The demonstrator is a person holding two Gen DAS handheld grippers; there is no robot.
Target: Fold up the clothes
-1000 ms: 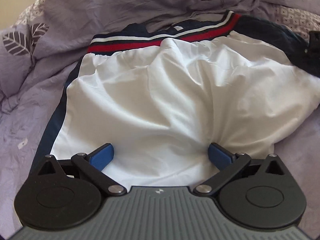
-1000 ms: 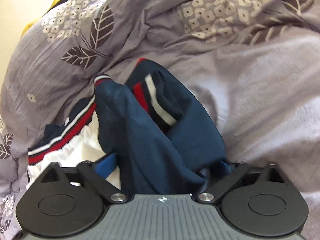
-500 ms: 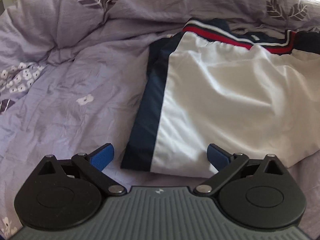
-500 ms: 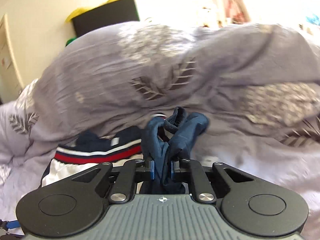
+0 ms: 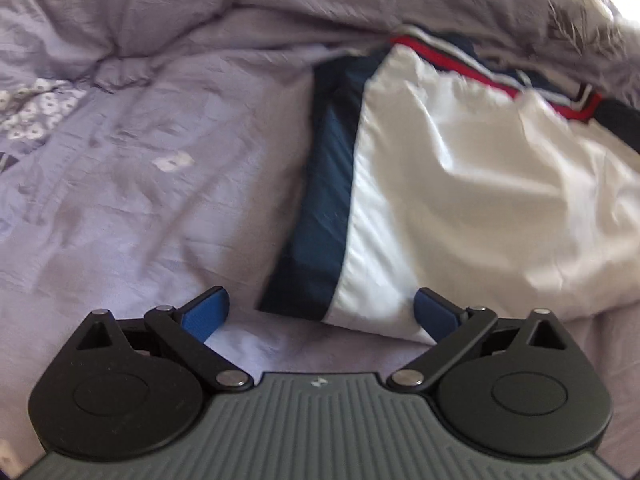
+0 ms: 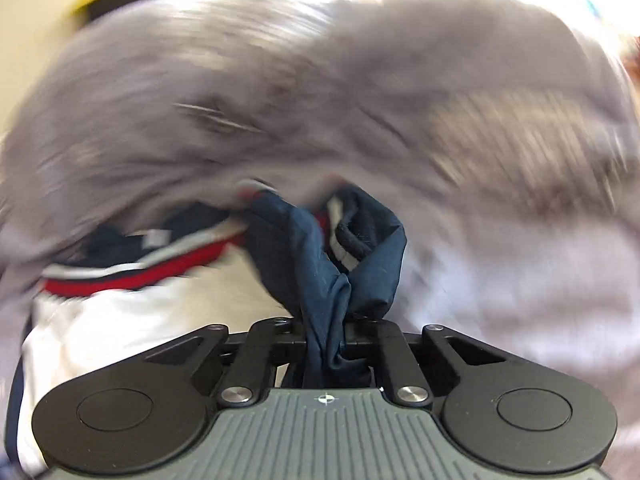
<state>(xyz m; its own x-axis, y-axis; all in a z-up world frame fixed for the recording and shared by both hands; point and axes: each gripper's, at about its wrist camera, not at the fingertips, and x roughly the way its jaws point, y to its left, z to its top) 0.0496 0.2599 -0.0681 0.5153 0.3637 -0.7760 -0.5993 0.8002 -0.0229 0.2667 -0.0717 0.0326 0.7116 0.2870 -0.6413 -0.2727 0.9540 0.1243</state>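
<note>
A white jacket (image 5: 480, 184) with a navy side panel (image 5: 324, 200) and a red, white and navy striped band (image 5: 460, 60) lies on the lilac bedding. My left gripper (image 5: 320, 312) hovers open over its near left corner, blue pads wide apart, the corner lying between them untouched. In the right wrist view, blurred by motion, my right gripper (image 6: 324, 344) is shut on a bunched navy sleeve (image 6: 332, 264) of the same jacket, lifted above the white body (image 6: 132, 320). The striped band (image 6: 132, 276) shows at the left.
Lilac bedding with leaf and flower prints (image 5: 132, 168) spreads to the left of the jacket. A heaped duvet (image 6: 320, 100) rises behind it. A dark box with a yellow top (image 6: 120, 0) stands by the far wall.
My left gripper slid left from the jacket's middle to its near left corner and stayed open. My right gripper closed on the navy sleeve and lifted it.
</note>
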